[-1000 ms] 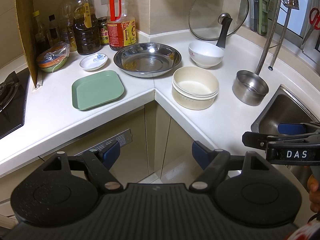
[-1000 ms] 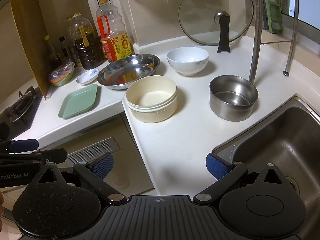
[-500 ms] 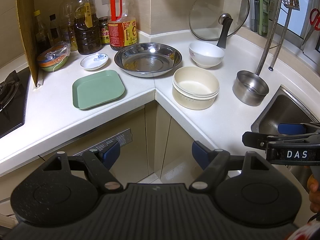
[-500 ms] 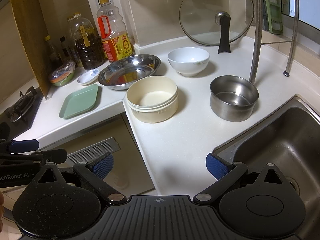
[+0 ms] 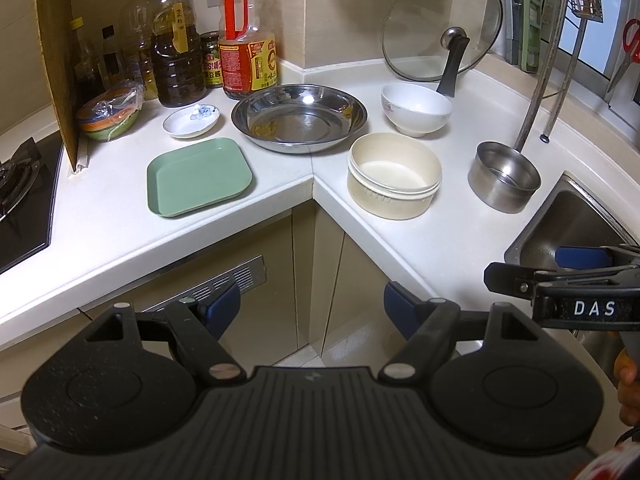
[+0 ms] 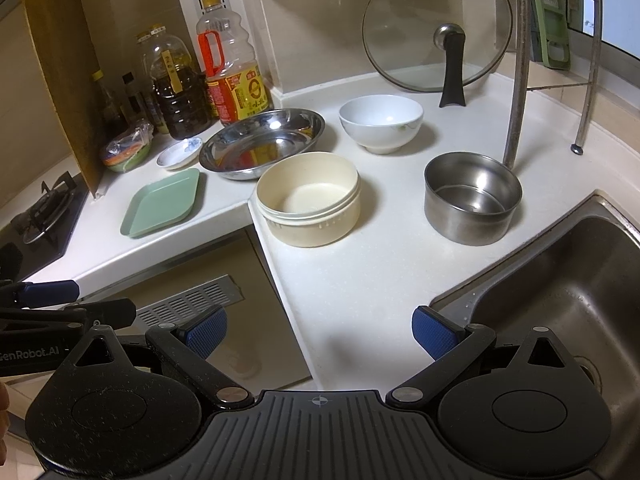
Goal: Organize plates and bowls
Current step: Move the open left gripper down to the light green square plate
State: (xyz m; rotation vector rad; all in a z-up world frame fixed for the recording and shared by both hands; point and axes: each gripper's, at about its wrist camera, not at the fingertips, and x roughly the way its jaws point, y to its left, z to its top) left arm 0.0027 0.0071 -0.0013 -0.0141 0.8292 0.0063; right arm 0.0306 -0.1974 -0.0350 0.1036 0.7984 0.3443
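On the white corner counter [image 5: 120,224] lie a green square plate [image 5: 199,176], a small white saucer [image 5: 191,121], a wide steel dish [image 5: 299,117], a cream bowl [image 5: 394,175], a white bowl [image 5: 416,109] and a small steel bowl [image 5: 504,182]. The right wrist view shows the same cream bowl [image 6: 308,198], white bowl [image 6: 381,122], steel bowl [image 6: 472,196], steel dish [image 6: 262,148] and green plate [image 6: 162,202]. My left gripper [image 5: 312,306] is open in front of the cabinet, holding nothing. My right gripper [image 6: 320,330] is open over the counter's front edge, also holding nothing.
Oil and sauce bottles [image 5: 246,40] line the back wall. A glass lid [image 5: 440,28] leans in the corner. A sink [image 6: 560,300] lies at the right, a gas hob [image 5: 16,184] at the left behind a cardboard screen [image 5: 56,60]. A wrapped bowl stack [image 5: 108,116] sits by the bottles.
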